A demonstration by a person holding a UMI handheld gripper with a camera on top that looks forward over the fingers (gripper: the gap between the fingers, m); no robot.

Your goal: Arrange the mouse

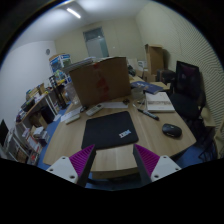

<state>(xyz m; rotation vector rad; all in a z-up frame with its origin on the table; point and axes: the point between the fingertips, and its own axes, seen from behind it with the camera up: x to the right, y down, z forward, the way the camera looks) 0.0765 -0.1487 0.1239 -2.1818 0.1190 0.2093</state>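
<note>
While you hold the gripper [113, 165] high above the counter [150, 138], its two fingers stand spread apart with nothing between them, the magenta pads [82, 159] facing each other across an open gap. Item one: a black mat [108, 129] lies flat on the wooden counter just ahead of the fingers, a small white label near its middle. Item two: the mouse [172, 130], dark and rounded, sits on bare counter to the right of the mat, well apart from both fingers and clear of the mat's edge. Item three: a large cardboard box [99, 80] stands beyond the mat at the far side of the counter. Item four: papers and a notebook [158, 101] lie to the right of the box, beyond the mouse. Item five: a dark chair [187, 78] stands at the counter's far right. Item six: shelves [33, 110] crowded with small goods run along the left wall. Item seven: ceiling strip lights [73, 13] glow overhead.
</note>
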